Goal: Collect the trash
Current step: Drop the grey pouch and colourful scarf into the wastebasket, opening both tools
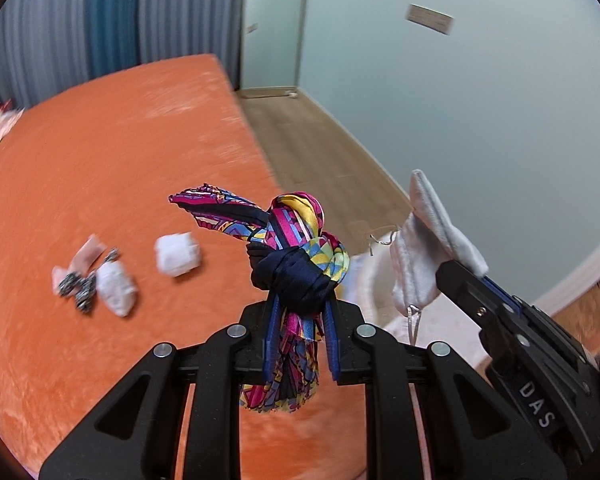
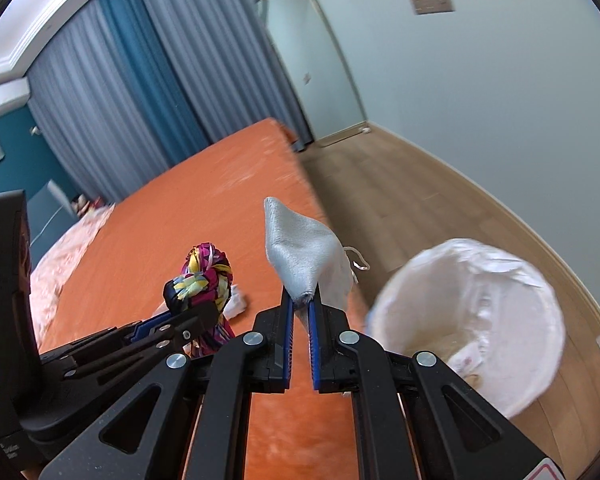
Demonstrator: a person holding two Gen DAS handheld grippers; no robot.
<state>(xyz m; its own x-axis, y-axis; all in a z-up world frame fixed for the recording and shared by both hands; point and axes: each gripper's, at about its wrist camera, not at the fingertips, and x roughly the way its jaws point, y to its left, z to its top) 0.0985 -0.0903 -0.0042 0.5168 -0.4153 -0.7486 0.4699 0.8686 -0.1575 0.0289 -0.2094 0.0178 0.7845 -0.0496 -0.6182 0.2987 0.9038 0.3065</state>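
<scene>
Orange bed point(image 1: 100, 160) carries blurred white scraps point(image 1: 177, 255). White-lined bin point(image 2: 472, 320) stands on the floor beside it. Left gripper point(image 1: 300, 312) clamps the knotted patterned cloth point(image 1: 296, 240); right gripper point(image 2: 302, 304) pinches the grey pouch point(image 2: 300, 248), both above the bed edge.

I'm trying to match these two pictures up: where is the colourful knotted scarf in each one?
Left wrist view: the knotted scarf sits centre, clamped in the left gripper.
Right wrist view: the scarf appears lower left, beside the grey pouch in the right gripper.
Shared landmark: the orange bedspread.
</scene>
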